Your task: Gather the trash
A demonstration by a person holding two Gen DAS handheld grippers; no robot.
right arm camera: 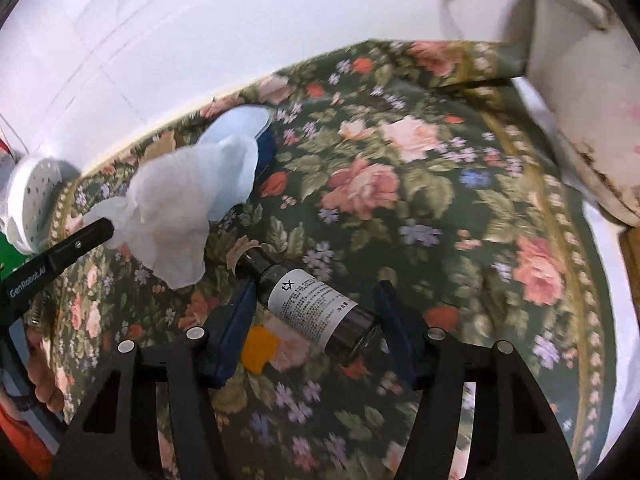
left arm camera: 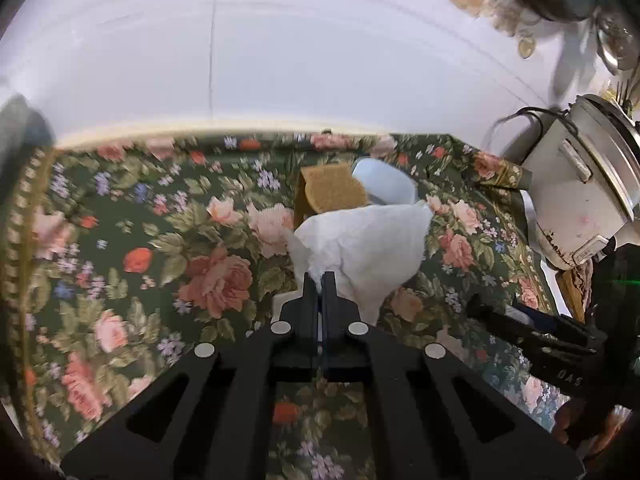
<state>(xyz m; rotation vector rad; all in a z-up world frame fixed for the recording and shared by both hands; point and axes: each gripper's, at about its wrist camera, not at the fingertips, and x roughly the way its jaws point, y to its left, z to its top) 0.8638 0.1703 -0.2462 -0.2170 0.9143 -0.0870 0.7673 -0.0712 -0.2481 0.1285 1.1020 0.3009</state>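
My left gripper is shut on a crumpled white tissue and holds it above the floral tablecloth. The tissue also shows in the right wrist view, pinched by the left gripper's black finger. My right gripper is open, its jaws on either side of a small dark bottle with a white label that lies on its side on the cloth. The jaws do not clearly touch it.
A brown cardboard piece and a pale blue cup lie behind the tissue. A white rice cooker stands at the right. A white perforated disc sits at the far left. A yellow scrap lies by the bottle.
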